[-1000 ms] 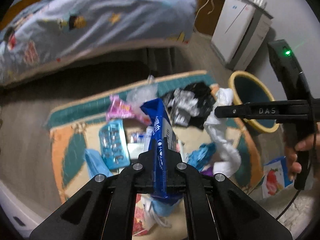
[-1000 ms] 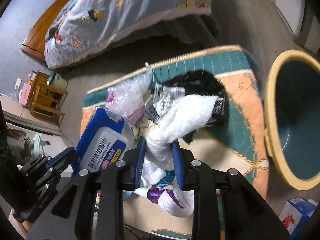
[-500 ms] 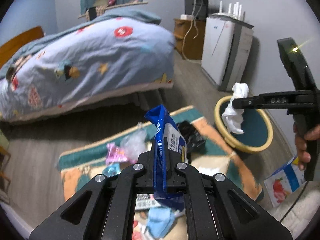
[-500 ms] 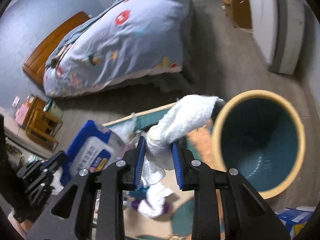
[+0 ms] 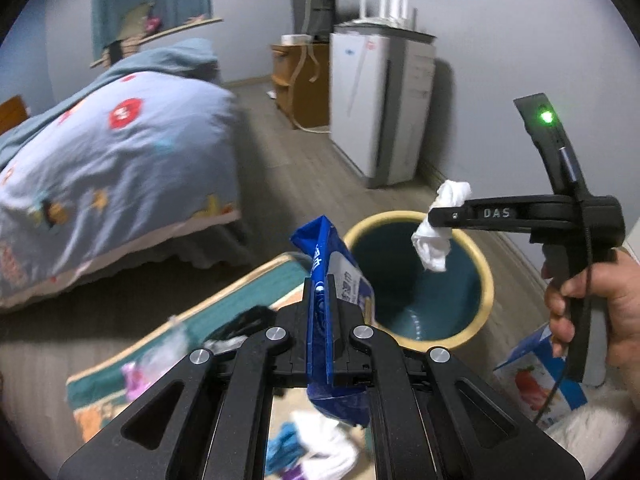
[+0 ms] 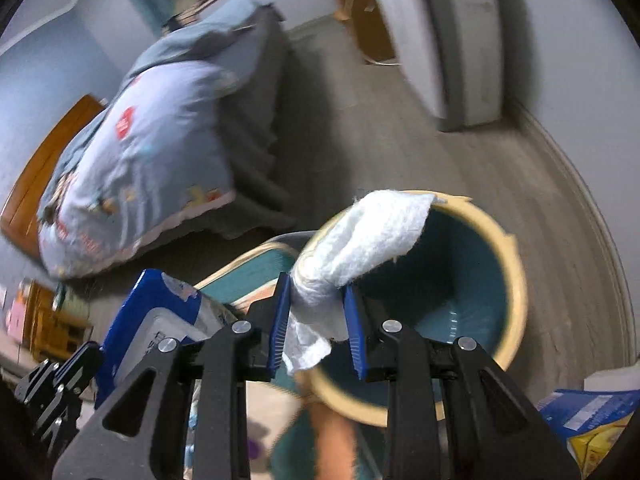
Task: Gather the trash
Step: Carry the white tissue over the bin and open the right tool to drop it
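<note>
My left gripper (image 5: 325,300) is shut on a blue and white plastic wrapper (image 5: 332,272) that stands up between its fingers, just short of the bin. The bin (image 5: 486,280) is round, teal inside with a cream rim, and stands on the floor beside the rug. My right gripper (image 6: 316,304) is shut on a crumpled white tissue (image 6: 372,236) and hangs over the bin (image 6: 516,280). In the left wrist view the right gripper (image 5: 436,216) holds the tissue (image 5: 434,240) above the bin's mouth. The blue wrapper (image 6: 160,320) shows at the lower left of the right wrist view.
A teal and orange rug (image 5: 224,320) carries more litter: white tissues (image 5: 332,448), a black bag (image 5: 252,320), a pink wrapper (image 5: 132,374). A bed with a blue quilt (image 5: 112,184) stands to the left. A blue carton (image 5: 536,384) lies right of the bin. A white appliance (image 5: 376,108) stands against the wall.
Both grippers have lifted off the rug and swung right toward the bin, each keeping its piece of trash. The tissue has come from the litter pile to above the bin.
</note>
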Demonstrator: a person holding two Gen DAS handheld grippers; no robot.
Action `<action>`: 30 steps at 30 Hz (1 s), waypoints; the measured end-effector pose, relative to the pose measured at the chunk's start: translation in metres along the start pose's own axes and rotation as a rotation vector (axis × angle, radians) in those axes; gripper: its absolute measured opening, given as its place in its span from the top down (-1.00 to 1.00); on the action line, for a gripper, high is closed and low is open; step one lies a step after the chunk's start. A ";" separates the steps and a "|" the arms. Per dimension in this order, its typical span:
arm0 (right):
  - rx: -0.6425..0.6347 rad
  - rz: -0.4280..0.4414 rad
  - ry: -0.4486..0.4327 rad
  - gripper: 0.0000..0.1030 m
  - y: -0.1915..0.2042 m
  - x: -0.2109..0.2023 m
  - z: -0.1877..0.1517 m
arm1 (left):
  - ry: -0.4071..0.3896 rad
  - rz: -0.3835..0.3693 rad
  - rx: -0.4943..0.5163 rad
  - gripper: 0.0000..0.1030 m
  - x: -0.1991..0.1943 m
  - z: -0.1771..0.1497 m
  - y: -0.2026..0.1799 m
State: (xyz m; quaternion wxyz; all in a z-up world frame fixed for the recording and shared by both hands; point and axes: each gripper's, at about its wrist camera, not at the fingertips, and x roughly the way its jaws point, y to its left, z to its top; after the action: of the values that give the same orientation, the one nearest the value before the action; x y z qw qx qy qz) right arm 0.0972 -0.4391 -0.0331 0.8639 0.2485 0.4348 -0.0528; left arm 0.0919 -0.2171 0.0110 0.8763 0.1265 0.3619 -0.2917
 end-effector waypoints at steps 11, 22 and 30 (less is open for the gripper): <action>0.192 -0.087 0.042 0.49 -0.085 0.020 -0.008 | 0.057 -0.083 0.020 0.90 0.071 0.029 -0.038; 0.199 -0.066 0.043 0.43 -0.090 0.024 -0.005 | 0.037 -0.088 0.070 0.67 0.083 0.036 -0.063; 0.173 -0.056 0.037 0.01 -0.080 0.023 -0.004 | 0.016 -0.066 -0.025 0.07 0.068 0.033 -0.035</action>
State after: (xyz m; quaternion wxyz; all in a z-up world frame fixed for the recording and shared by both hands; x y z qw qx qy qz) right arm 0.0839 -0.5037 -0.0840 0.8292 0.3109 0.4513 -0.1098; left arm 0.1279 -0.2881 -0.0147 0.8648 0.1056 0.3765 -0.3150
